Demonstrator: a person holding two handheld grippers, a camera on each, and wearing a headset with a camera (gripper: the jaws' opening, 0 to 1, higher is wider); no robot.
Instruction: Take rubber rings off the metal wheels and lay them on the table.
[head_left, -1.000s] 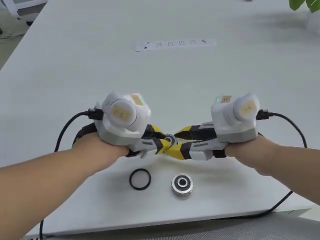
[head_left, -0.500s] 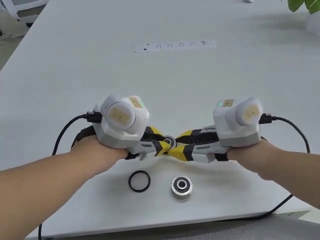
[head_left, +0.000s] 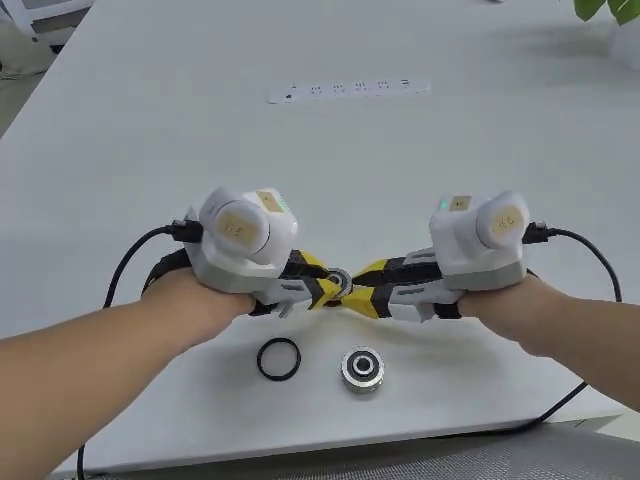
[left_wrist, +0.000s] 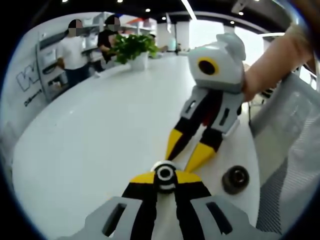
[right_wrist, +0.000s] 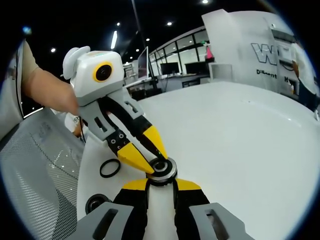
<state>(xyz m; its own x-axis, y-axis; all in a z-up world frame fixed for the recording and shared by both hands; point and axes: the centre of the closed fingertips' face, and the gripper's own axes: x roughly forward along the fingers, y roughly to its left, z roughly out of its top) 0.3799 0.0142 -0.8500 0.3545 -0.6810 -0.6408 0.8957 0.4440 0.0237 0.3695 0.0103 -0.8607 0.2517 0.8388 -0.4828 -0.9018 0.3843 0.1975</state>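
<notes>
Little lettering, and most of it unreadable
In the right gripper view, a white panel (right_wrist: 270, 55) at 2 o'clock bears large dark letters starting with "W"; the rest is cut off and the smaller lines beneath are blurred. In the left gripper view, a white wall (left_wrist: 30, 82) at 9 o'clock carries a big outlined "W" over an illegible line. In the head view, pale round labels (head_left: 237, 228) on the left gripper (head_left: 333, 286) and right gripper (head_left: 352, 297) show digits too faint to read

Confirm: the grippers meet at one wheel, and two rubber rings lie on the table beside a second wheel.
Not two: the head view shows one rubber ring on the table beside the second wheel. The left gripper and right gripper do meet at one wheel.
</notes>
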